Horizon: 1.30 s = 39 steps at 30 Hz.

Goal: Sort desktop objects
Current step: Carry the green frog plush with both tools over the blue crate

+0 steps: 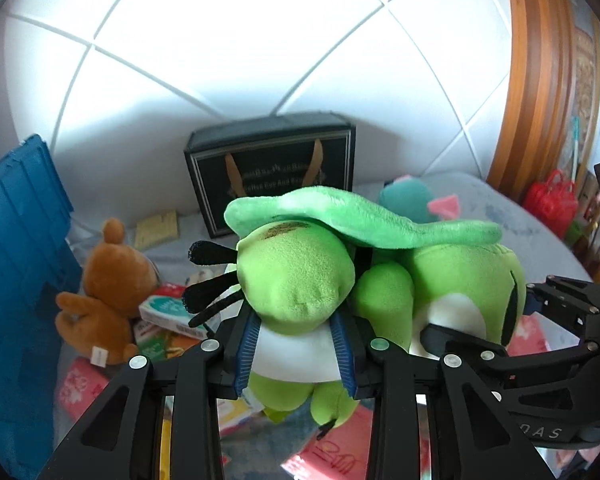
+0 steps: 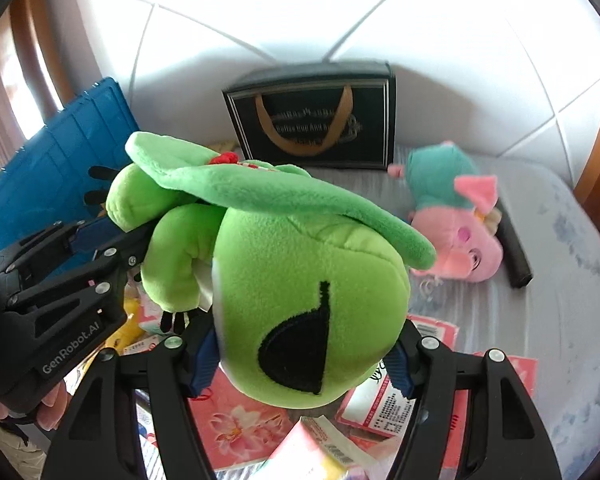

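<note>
The green frog plush [image 1: 296,280] is held up in the air by both tongs at once. The left tongs [image 1: 296,344] are pinched on its white-bellied body, and the right tongs [image 2: 304,356] are clamped around its big head, right by the black eye. So one toy is lifted clear of the mess, but nothing can be called sorted yet.

Plenty is left on the table [image 2: 560,312]: a brown bear [image 1: 108,280], a pink pig plush [image 2: 456,224], pink packets [image 2: 236,420], small boxes and cards scattered about. A blue crate [image 1: 16,272] is seen at the left and a black gift bag [image 2: 320,116] at the back. The crate is probably where the frog is meant to go, though that's only a guess.
</note>
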### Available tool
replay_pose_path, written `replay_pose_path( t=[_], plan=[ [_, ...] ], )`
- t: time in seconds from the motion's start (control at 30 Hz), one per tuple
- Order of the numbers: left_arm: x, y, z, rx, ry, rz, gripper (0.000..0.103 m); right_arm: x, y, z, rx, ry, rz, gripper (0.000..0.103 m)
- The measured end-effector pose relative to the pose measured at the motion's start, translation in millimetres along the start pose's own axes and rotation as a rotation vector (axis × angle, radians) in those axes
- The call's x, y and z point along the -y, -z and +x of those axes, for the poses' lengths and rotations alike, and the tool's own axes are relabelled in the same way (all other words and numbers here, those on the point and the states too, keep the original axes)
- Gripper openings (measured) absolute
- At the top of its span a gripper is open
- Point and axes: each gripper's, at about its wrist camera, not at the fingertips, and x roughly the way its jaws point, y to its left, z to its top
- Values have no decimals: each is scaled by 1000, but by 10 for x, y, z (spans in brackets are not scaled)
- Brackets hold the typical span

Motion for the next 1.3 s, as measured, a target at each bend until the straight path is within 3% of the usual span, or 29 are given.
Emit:
replay_pose_path(
  t=[0.4,0.73,1.0,1.3],
  plan=[
    [37,-53,-1009,145,-64,-27,34,-343,-26,-934,139,-25,-75,66],
    [-194,130,-1895,238,-209,-107,34,-944,-30,-1456,224,-138,-208,66],
    [-793,309,-2595,306,-332,-163,34,-1800,-77,-1709,290,-226,-312,66],
    [-2027,317,-3445,420,-453,-148,34,-3233,-343,-1891,443,-300,-366,66]
  ],
)
